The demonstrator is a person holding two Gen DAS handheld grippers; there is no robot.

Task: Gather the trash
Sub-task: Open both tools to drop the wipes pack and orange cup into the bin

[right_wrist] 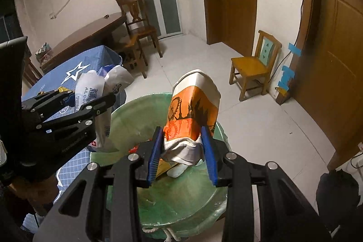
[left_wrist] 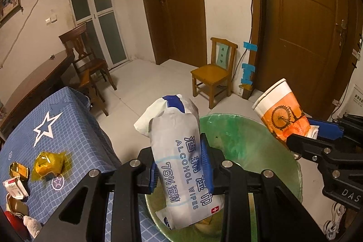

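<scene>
With our left gripper (left_wrist: 181, 165) we are clamping a white, blue-printed alcohol-wipes pack (left_wrist: 181, 155) over the green-lined round trash bin (left_wrist: 249, 142). Our right gripper (right_wrist: 182, 154) is pinching a crushed orange-and-white paper cup (right_wrist: 192, 108) above the same bin, beside the blue star-patterned tablecloth (left_wrist: 68, 119).

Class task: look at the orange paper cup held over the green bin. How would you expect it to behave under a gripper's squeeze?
The paper cup probably crushes easily: its base is already crumpled between the right gripper pads. It looks light, probably empty. Released, it should drop into the bin.
</scene>
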